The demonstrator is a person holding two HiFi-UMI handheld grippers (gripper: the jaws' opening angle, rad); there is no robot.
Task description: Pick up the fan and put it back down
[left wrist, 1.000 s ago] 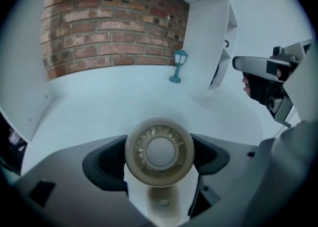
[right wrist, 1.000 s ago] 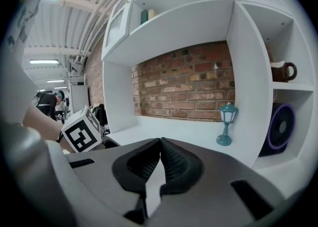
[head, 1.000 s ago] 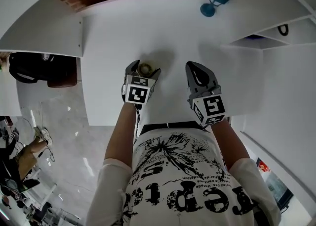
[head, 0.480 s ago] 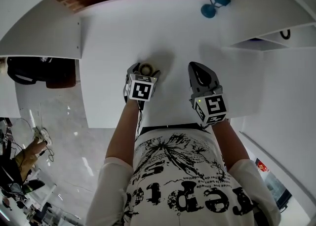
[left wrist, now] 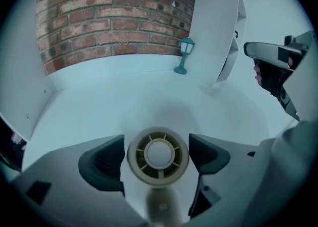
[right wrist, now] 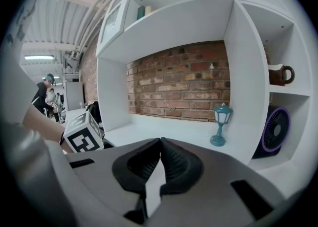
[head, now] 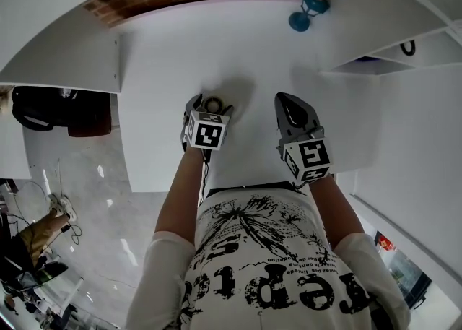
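Observation:
A small cream hand-held fan [left wrist: 158, 155] with a round grille stands between the two dark pads of my left gripper [left wrist: 156, 157]. Both pads press against the sides of its head, and its handle runs down out of sight. From the head view the fan [head: 214, 99] shows just past the left gripper [head: 211, 107], over the white table [head: 180, 54]. My right gripper [head: 289, 107] hovers beside it on the right. In its own view the right gripper [right wrist: 160, 144] is shut, pads touching, with nothing between them.
A teal lantern ornament [head: 307, 9] stands at the back right, by a white shelf divider [left wrist: 211, 32]. The shelf compartments hold a purple-rimmed fan [right wrist: 274, 130] and a brown jug [right wrist: 281, 74]. A brick wall [left wrist: 109, 17] closes the back.
The left jaws have drawn in from a wider stance onto the fan's head. The right gripper has stayed about where it was.

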